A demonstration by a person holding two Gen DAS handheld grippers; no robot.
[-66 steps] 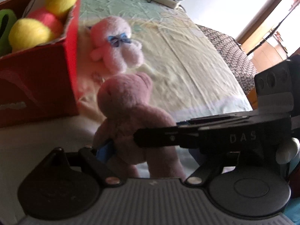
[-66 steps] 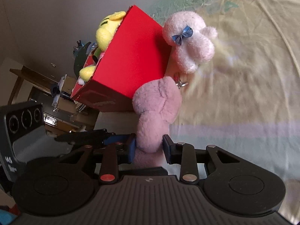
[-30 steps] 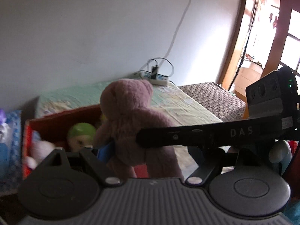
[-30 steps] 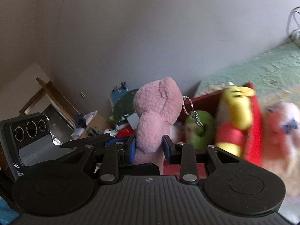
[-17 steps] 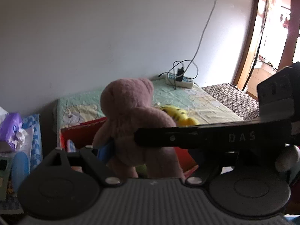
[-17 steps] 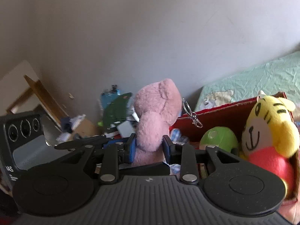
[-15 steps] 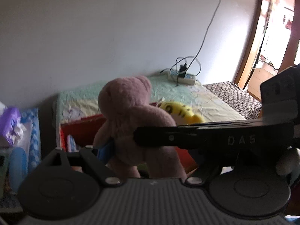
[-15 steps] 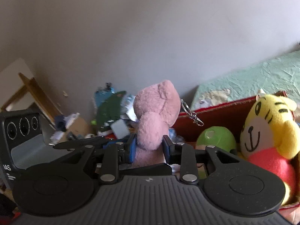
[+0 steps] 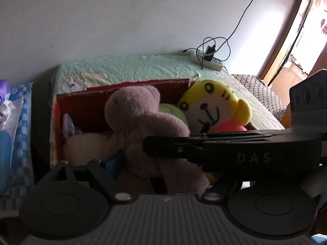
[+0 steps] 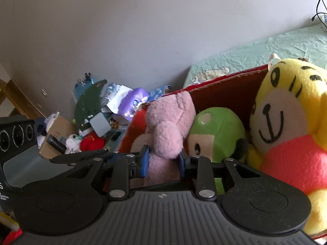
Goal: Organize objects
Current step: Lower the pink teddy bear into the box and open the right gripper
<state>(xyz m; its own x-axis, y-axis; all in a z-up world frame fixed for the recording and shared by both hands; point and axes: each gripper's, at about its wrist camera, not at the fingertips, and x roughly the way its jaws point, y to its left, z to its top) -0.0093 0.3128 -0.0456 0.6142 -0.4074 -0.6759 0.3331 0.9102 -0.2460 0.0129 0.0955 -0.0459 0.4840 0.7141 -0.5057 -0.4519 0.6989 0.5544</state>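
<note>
Both grippers hold one pink plush bear (image 9: 143, 126), which also shows in the right wrist view (image 10: 167, 130), over the open red box (image 9: 85, 102). My left gripper (image 9: 161, 167) is shut on its lower body. My right gripper (image 10: 163, 160) is shut on its waist; its arm crosses the left wrist view. The bear's head sits inside the box rim (image 10: 224, 79), beside a green plush (image 10: 216, 130) and a yellow tiger plush (image 10: 286, 110). The tiger (image 9: 212, 110) also shows in the left wrist view.
The box stands on a bed with a pale green sheet (image 9: 132, 67). A power strip with cables (image 9: 206, 59) lies at the bed's far end. Clutter of boxes and bags (image 10: 98, 118) sits beside the bed by the wall. A doorway (image 9: 302, 32) is at right.
Both grippers lifted the pink bear off the bed, carried it above the red box, and have now lowered it down among the plush toys in the box.
</note>
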